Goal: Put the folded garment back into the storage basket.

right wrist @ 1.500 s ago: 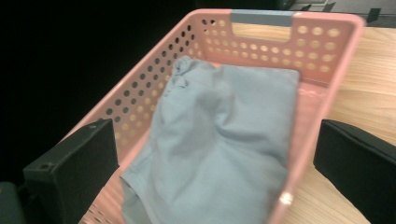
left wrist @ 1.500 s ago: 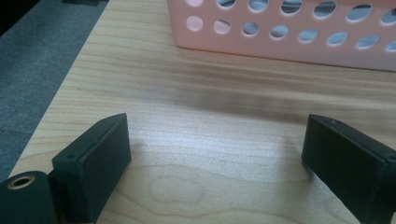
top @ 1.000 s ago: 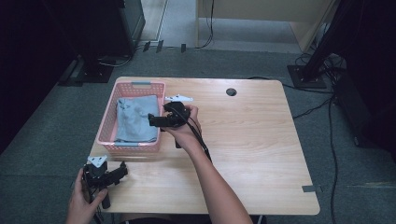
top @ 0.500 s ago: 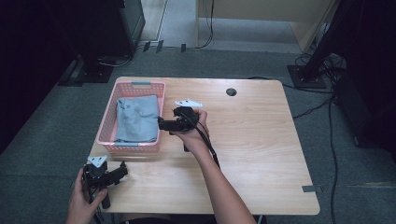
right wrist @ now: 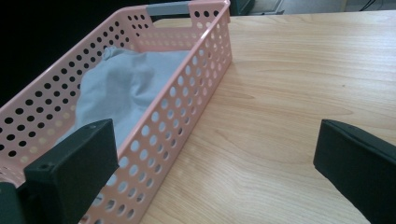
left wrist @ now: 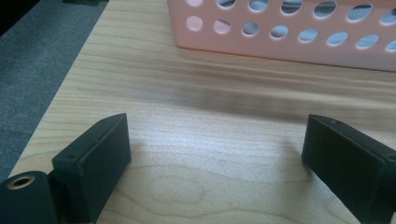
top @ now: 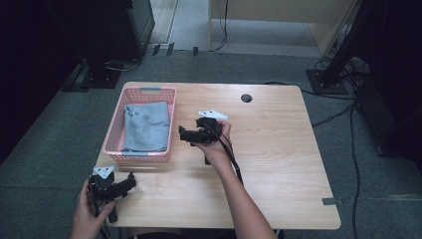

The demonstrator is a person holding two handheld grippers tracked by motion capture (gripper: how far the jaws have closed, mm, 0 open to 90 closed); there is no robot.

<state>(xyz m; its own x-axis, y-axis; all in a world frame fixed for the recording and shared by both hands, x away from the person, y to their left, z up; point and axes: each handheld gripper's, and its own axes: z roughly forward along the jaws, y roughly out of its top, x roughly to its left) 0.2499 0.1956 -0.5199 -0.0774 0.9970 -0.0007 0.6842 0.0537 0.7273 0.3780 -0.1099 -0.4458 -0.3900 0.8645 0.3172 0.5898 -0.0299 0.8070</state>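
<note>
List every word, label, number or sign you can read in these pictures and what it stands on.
None: no readable text anywhere.
Pink basket: perforated plastic, no label visible.
Grey cloth inside it: no print or tag visible.
Table: bare wood grain.
Left gripper and right gripper: plain black, unmarked.

Pink plastic basket point(top: 112, 135), rectangular, walls perforated w/ round holes, grey handle strip on far short end. Sits upright, flat on the table, at approx 10 o'clock from table centre, long axis running 12–6. Inside: grey cloth point(top: 147, 125), loosely folded, crumpled, small knot-like bunch at its far corner toward 11 o'clock. Cloth covers most of the basket floor, lies below the rim, nothing hanging over. In right gripper view the basket's point(right wrist: 205, 70) near long wall runs diagonally, cloth point(right wrist: 126, 88) mounded inside.
</note>
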